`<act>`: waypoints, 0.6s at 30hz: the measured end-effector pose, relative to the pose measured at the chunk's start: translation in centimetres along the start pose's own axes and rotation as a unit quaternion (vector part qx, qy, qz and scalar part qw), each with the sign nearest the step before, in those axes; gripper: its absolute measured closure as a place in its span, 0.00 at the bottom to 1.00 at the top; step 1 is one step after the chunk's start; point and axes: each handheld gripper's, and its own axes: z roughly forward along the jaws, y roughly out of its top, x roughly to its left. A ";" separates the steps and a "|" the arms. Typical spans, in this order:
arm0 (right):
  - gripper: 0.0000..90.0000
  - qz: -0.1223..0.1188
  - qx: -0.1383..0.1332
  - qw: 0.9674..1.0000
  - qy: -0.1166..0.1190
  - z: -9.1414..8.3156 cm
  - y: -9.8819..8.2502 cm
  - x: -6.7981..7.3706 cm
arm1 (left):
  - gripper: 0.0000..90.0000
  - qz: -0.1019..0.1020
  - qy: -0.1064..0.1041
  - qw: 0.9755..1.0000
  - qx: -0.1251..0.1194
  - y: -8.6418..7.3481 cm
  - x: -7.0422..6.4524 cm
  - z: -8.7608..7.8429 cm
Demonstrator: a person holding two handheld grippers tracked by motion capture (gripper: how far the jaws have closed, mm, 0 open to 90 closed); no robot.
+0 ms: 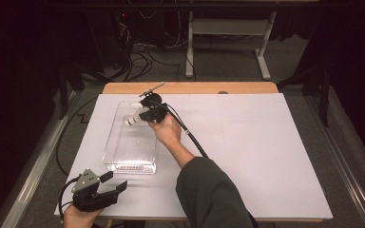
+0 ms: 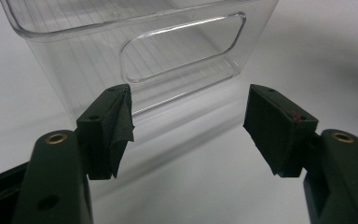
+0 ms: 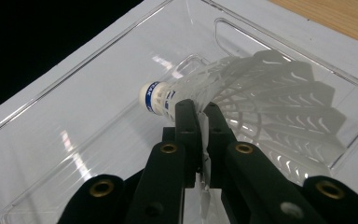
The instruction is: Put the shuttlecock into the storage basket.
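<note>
shuttlecock [image 3: 242,93] sat pinched by its thin skirt in the right hand-held gripper [image 3: 200,109] above the clear bin [image 1: 119,156], so it could slip; left hand-held gripper [image 2: 186,126] was spread.

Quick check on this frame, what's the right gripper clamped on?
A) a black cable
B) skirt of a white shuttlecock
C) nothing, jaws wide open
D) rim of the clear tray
B: in the right gripper view the right gripper has its jaws shut on the thin skirt of the white shuttlecock, held over the clear tray.
</note>
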 end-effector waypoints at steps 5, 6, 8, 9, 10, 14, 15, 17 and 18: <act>0.98 -0.003 0.006 1.000 -0.002 0.3 0.5 0.2 | 0.37 0.007 0.006 1.000 0.002 0.0 -0.1 0.0; 0.98 -0.004 0.006 1.000 -0.002 0.4 0.5 0.2 | 0.37 0.007 0.007 1.000 0.001 0.0 -0.1 0.0; 0.98 -0.002 0.009 1.000 -0.003 0.6 0.7 0.4 | 0.37 0.005 0.006 1.000 0.001 0.0 -0.1 0.0; 0.98 -0.001 0.010 1.000 -0.003 0.7 0.7 0.5 | 0.37 0.005 0.005 1.000 0.002 0.0 -0.1 0.0; 0.98 0.000 0.010 1.000 -0.002 0.9 0.8 0.6 | 0.37 0.005 0.005 1.000 0.002 0.0 0.0 0.0; 0.98 0.000 0.016 1.000 -0.003 1.5 1.0 1.1 | 0.37 0.004 0.003 1.000 0.001 0.0 -0.1 0.0; 0.98 -0.003 0.017 1.000 -0.004 1.6 1.1 1.1 | 0.37 0.004 0.002 1.000 0.002 0.0 -0.1 0.0; 0.98 -0.002 0.018 1.000 -0.006 1.9 1.2 1.3 | 0.37 0.007 0.003 1.000 0.002 0.0 -0.1 0.0; 0.98 -0.003 0.019 1.000 -0.007 2.0 1.2 1.3 | 0.37 0.008 0.002 1.000 0.003 0.0 -0.1 0.0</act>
